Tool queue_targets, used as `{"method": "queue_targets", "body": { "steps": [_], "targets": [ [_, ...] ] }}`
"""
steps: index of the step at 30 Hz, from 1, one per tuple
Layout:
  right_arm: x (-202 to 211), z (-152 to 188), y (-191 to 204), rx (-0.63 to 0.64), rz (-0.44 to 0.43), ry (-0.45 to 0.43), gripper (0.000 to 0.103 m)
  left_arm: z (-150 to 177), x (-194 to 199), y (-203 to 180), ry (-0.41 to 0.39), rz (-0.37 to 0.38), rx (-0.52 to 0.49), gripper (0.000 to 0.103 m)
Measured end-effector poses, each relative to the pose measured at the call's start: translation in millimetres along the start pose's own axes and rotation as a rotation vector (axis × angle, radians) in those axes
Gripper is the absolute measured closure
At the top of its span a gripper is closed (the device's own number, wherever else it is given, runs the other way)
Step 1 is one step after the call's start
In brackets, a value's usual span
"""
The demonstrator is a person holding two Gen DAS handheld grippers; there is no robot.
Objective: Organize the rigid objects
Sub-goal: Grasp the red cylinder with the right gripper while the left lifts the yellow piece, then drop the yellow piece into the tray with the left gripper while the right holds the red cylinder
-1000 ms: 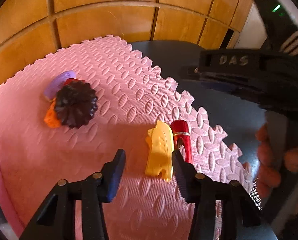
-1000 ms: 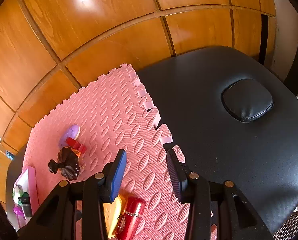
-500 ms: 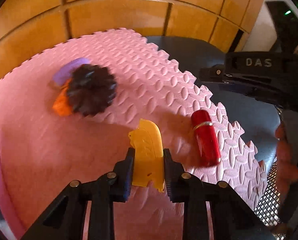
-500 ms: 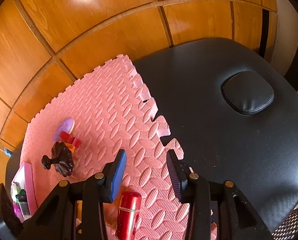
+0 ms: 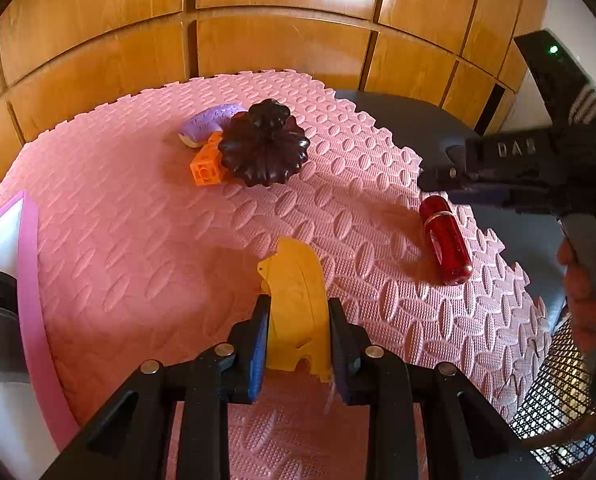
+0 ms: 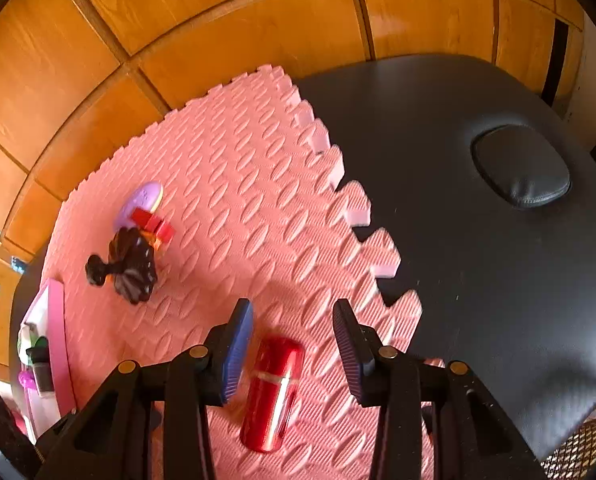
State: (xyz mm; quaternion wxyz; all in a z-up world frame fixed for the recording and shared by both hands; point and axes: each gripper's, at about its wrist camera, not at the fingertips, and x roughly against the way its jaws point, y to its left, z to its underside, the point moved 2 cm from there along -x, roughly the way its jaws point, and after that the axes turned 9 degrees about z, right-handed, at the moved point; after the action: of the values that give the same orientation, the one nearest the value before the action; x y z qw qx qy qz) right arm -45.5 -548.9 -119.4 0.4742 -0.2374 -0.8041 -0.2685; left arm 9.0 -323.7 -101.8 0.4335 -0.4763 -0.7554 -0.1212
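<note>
My left gripper (image 5: pixel 298 340) is shut on a yellow plastic piece (image 5: pixel 295 300), held just above the pink foam mat (image 5: pixel 117 248). A red metallic cylinder (image 5: pixel 444 240) lies on the mat to its right. In the right wrist view my right gripper (image 6: pixel 293 348) is open, with the red cylinder (image 6: pixel 273 392) lying between and below its fingers. A dark brown fluted knob (image 5: pixel 263 148), an orange block (image 5: pixel 206 166) and a purple oval piece (image 5: pixel 209 122) are clustered at the mat's far side; the knob also shows in the right wrist view (image 6: pixel 131 266).
A pink-rimmed white tray (image 5: pixel 27 280) with small items sits at the mat's left edge, also in the right wrist view (image 6: pixel 55 344). The mat lies on a black padded table (image 6: pixel 498 260) with a round cushion (image 6: pixel 522 166). A wooden panelled wall (image 5: pixel 277 32) stands behind.
My left gripper closed on the yellow piece and carried it left, away from the red cylinder. My right gripper moved over the red cylinder and stays open.
</note>
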Motion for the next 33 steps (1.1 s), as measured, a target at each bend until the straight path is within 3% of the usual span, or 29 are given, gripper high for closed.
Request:
{"method": "queue_targets", "body": {
  "steps": [4, 8, 9, 11, 14, 17, 19, 25, 33],
  "targets": [
    [3.4, 10.4, 12.7, 0.053, 0.016, 0.009, 0.062, 1.3, 3.7, 1.5, -0.010, 0.018, 0.012, 0.074],
    [-7.1, 25.9, 26.5, 0.156, 0.111, 0.063, 0.061, 2.4, 4.0, 1.5, -0.017, 0.026, 0.014, 0.074],
    [-6.8, 29.7, 30.8, 0.197, 0.139, 0.036, 0.062, 2.1, 4.6, 1.4, -0.019, 0.029, 0.015, 0.075],
    [-5.9, 35.7, 43.2, 0.282, 0.182, 0.011, 0.077, 2.0, 6.4, 1.5, -0.018, 0.034, 0.012, 0.075],
    [-7.8, 37.2, 57.3, 0.339, 0.145, -0.012, 0.077, 2.2, 11.0, 1.9, -0.011, 0.027, 0.021, 0.076],
    [-12.5, 34.6, 71.3, 0.374, 0.052, -0.026, 0.077, 3.6, 21.5, 7.2, -0.018, 0.013, 0.043, 0.076],
    [-17.2, 35.8, 82.9, 0.438, 0.084, -0.050, 0.076, 2.1, 35.1, 9.9, -0.049, -0.003, 0.047, 0.076],
    [-18.6, 38.7, 87.2, 0.458, 0.075, -0.091, 0.075, -0.6, 70.3, 11.5, -0.120, -0.036, 0.043, 0.076],
    [-11.0, 46.9, 94.6, 0.510, 0.106, -0.142, 0.077, 4.0, 100.1, 22.0, -0.161, -0.070, 0.081, 0.076]
  ]
}}
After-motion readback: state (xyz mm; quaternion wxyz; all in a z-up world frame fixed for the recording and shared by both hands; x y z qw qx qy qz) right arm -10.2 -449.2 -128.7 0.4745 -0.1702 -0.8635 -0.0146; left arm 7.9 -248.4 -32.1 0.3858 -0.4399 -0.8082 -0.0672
